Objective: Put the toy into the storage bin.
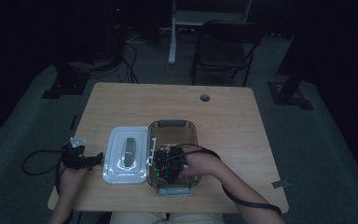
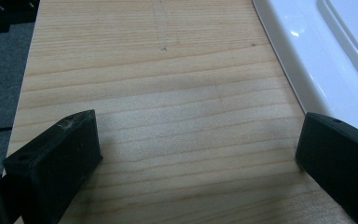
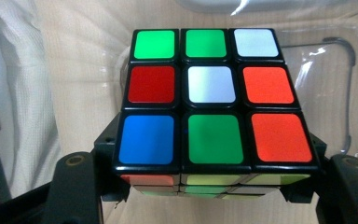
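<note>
1. A scrambled puzzle cube (image 3: 212, 100) sits clamped between the two black jaws of the right hand-held gripper (image 3: 212, 186); the jaws press on its lower sides, one at each side.
2. The cube's face toward the right gripper view shows green, green and white stickers in the top row, red, white and orange in the middle, and blue, green and orange at the bottom.
3. In the high view the cube (image 1: 164, 167) is inside the clear plastic box (image 1: 172, 128), in the near half of it, with the right hand-held gripper (image 1: 168, 161) reaching in from the right.
4. Whether the cube rests on the box floor or hangs just above it cannot be told.
5. The box stands near the middle of the wooden table (image 1: 223, 116), toward the near edge, with a grey latch on its far wall and another on its near wall.
6. The white lid (image 1: 126, 156) lies flat on the table just left of the box, touching or nearly touching its side.
7. The left hand-held gripper (image 1: 81, 158) is at the table's near left, just left of the lid, its jaws spread wide with nothing between them but bare table (image 2: 168, 93); the lid's rim (image 2: 303, 60) lies close by one jaw.
8. A black folding chair (image 1: 226, 46) stands on the floor beyond the far edge of the table.
</note>
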A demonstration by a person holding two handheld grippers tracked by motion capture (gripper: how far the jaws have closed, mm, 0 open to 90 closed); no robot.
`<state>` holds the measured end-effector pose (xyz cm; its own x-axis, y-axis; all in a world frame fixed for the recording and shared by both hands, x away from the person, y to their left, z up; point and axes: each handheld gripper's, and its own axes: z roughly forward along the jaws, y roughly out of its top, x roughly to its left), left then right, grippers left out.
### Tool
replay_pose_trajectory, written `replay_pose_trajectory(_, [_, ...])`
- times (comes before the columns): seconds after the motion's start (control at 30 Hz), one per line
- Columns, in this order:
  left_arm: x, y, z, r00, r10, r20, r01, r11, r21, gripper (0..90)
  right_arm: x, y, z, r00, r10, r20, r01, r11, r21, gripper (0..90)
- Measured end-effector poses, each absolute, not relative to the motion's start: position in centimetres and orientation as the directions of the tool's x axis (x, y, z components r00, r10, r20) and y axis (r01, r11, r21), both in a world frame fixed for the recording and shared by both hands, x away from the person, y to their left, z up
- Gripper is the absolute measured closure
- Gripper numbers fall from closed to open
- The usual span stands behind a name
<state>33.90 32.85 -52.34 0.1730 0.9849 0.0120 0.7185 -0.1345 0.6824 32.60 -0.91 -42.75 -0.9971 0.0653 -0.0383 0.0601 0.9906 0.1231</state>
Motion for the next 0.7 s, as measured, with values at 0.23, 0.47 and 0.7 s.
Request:
replay_pose_trajectory(0.23, [33.9,32.8,-52.3,0.173,0.985,0.012,0.718,-0.134,0.683,0.5,32.7,-0.8,-43.1,-0.997,0.072,-0.030,0.069,0.993,0.097,33.6])
replay_pose_trajectory(0.47, [33.9,32.8,-52.3,0.174,0.985,0.012,0.718,-0.135,0.683,0.5,33.0,-0.6,-43.5,-0.996,0.085,-0.040,0.083,0.995,0.052,33.6])
replay_pose_trajectory(0.7, [33.9,32.9,-52.3,0.175,0.985,0.011,0.718,-0.135,0.683,0.5,32.9,-0.5,-43.9,-0.997,0.077,-0.019,0.077,0.997,0.018,33.4])
